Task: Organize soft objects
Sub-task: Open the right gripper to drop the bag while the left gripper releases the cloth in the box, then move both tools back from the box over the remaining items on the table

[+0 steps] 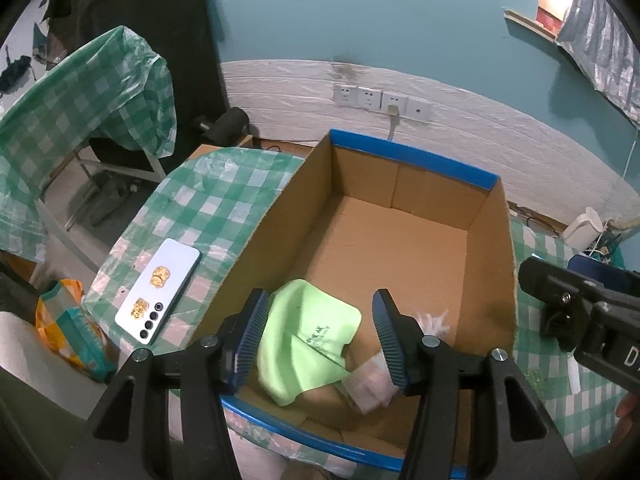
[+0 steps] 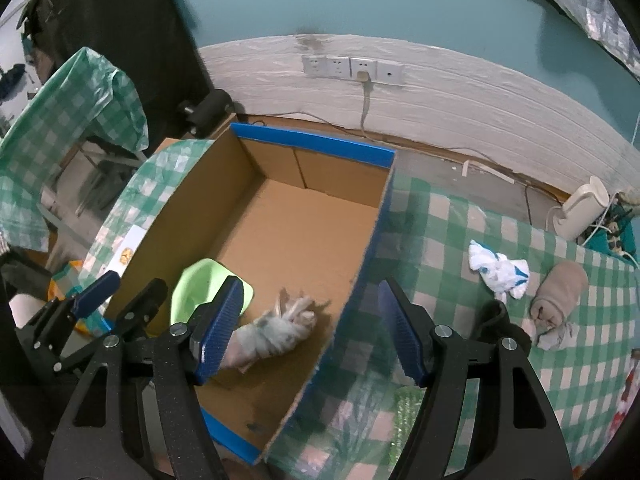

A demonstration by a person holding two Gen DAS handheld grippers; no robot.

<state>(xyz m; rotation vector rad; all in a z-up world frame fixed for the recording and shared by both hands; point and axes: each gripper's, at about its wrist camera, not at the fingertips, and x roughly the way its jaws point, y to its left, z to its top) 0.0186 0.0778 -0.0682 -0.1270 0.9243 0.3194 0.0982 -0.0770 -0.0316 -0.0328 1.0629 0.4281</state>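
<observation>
While both jaws gape | green cloth (image 1: 308, 340) below left gripper (image 1: 320, 340) | in box (image 1: 492, 256)

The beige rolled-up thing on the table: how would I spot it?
Start at the cardboard box, then look right across the checked tablecloth. Past the crumpled white-and-blue cloth lies the beige roll, the only plain tan bundle there.

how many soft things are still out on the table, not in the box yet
3: a white and blue cloth, a rolled beige cloth right of it, and a small grey piece at that roll's near end. The gripper may hide others.
</observation>
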